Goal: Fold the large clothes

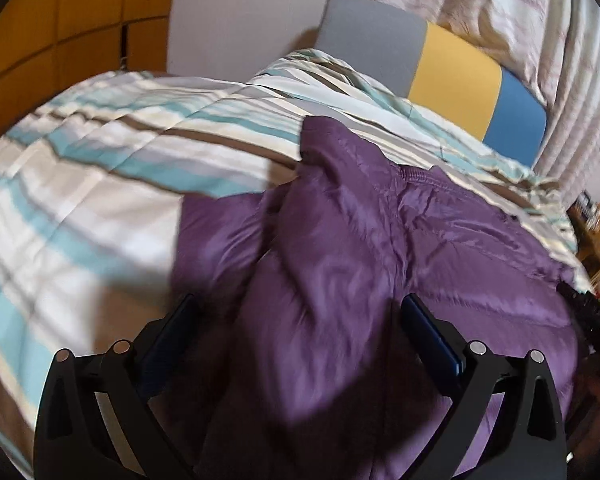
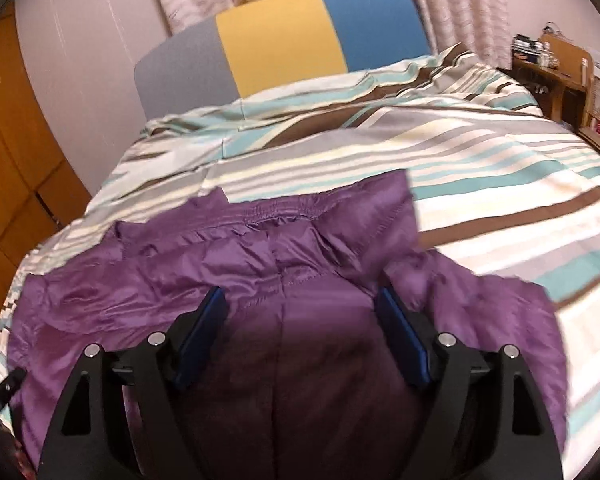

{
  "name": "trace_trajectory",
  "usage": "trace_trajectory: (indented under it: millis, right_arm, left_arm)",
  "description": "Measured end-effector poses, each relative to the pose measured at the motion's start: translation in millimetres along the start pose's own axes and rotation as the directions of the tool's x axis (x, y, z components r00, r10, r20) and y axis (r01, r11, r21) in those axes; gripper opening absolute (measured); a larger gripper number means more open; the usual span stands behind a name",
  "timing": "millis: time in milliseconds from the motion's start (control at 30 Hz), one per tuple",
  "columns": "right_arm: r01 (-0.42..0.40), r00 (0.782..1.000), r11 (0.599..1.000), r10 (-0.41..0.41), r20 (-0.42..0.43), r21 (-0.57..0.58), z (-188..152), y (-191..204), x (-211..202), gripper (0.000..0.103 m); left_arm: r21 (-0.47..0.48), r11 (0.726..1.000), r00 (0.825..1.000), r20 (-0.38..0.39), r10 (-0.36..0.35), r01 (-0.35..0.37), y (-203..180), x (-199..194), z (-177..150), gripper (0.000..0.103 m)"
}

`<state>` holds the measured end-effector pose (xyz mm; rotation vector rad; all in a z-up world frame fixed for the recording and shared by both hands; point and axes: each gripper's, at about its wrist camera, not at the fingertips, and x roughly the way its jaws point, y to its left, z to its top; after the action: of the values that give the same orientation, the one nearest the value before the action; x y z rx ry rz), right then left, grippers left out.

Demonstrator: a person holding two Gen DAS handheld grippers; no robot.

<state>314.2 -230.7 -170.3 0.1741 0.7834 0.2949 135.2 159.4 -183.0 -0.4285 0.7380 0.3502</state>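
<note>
Purple, glossy and puffy, the quilted jacket (image 2: 260, 280) lies spread on the striped duvet (image 2: 480, 168) of the bed, toward the near edge, with its gathered collar seam pointing at the far headboard (image 2: 280, 40) of grey, yellow and blue panels. In the left wrist view the jacket (image 1: 340, 240) is bunched into a raised ridge running from near to far, its left part already lapped over the body.

Both tools hang over the cloth and neither grips it. The right tool (image 2: 300, 312) stands spread wide over the back panel just below the collar, nothing pressed between its blue pads (image 2: 400, 340). The left tool (image 1: 296, 320) is likewise spread, straddling the ridge of fabric without pinching it.

By its look the jacket is light, soft and full of air, with a slick shell, so it will likely slide on itself and spring back out of a fold unless pressed flat. A thin pinch of the shell alone could slip; the stitched seams, the collar band (image 2: 284, 216) or a hem edge should give a firmer hold. Taking the right shoulder or sleeve edge, which lies on the right of the right wrist view, seems the sensible next grasp to bring that side across.
</note>
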Motion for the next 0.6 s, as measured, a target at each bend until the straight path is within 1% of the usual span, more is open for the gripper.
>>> trace_trajectory:
  millis: [33,100,167,200,233,267,300,333,367,433,467,500,533,567,600]
  right_arm:
    - [-0.018,1.000,1.000,0.018,0.002,0.004,-3,1,-10,0.084]
    - [-0.081,0.997,0.997,0.081,-0.005,-0.007,-14,8,-31,0.085]
    - [-0.116,0.993,0.992,0.116,-0.004,-0.046,-26,18,-52,0.085]
    - [-0.132,0.991,0.989,0.133,0.003,-0.068,-33,23,-62,0.085]
    - [-0.149,0.989,0.985,0.150,0.006,-0.087,-39,28,-71,0.082]
    - [-0.157,0.987,0.983,0.158,0.006,-0.098,-43,32,-76,0.079]
    - [-0.167,0.986,0.980,0.168,0.006,-0.111,-48,35,-82,0.072]
    - [-0.179,0.983,0.976,0.182,0.006,-0.123,-53,38,-87,0.066]
    - [-0.194,0.980,0.971,0.197,0.006,-0.138,-60,43,-92,0.062]
    - [-0.214,0.976,0.964,0.217,-0.001,-0.161,-68,49,-97,0.045]
    - [-0.229,0.973,0.957,0.231,-0.009,-0.180,-75,53,-100,0.041]
    - [-0.233,0.972,0.953,0.235,-0.013,-0.194,-79,56,-101,0.033]
    - [-0.239,0.971,0.949,0.240,-0.019,-0.205,-83,58,-102,0.026]
    - [-0.248,0.968,0.944,0.247,-0.031,-0.217,-87,62,-102,0.024]
    - [-0.255,0.967,0.939,0.253,-0.040,-0.230,-91,65,-102,0.021]
  left_arm:
    - [-0.016,1.000,1.000,0.015,-0.004,0.004,6,-9,-5,0.100]
    - [-0.051,0.999,1.000,0.030,-0.001,0.003,17,-21,-14,0.100]
    - [-0.126,0.992,0.999,0.022,-0.024,0.026,35,-30,-24,0.100]
    - [-0.173,0.984,0.999,0.026,-0.038,0.042,45,-34,-29,0.100]
    - [-0.236,0.969,0.997,0.036,-0.061,0.068,55,-40,-36,0.100]
    - [-0.287,0.954,0.996,0.038,-0.083,0.090,63,-43,-42,0.100]
    - [-0.335,0.935,0.993,0.040,-0.112,0.119,70,-47,-50,0.100]
    - [-0.348,0.928,0.991,0.044,-0.127,0.135,73,-49,-54,0.100]
    - [-0.349,0.926,0.989,0.050,-0.137,0.146,73,-53,-57,0.100]
    - [-0.312,0.935,0.986,0.057,-0.159,0.169,66,-59,-62,0.100]
    - [-0.294,0.938,0.983,0.053,-0.178,0.185,62,-60,-63,0.099]
    - [-0.285,0.937,0.979,0.040,-0.200,0.203,58,-60,-66,0.094]
    - [-0.287,0.930,0.972,0.018,-0.234,0.229,54,-59,-69,0.091]
    - [-0.296,0.922,0.965,-0.002,-0.263,0.251,51,-57,-72,0.082]
    - [-0.302,0.917,0.960,-0.018,-0.279,0.260,49,-56,-76,0.080]
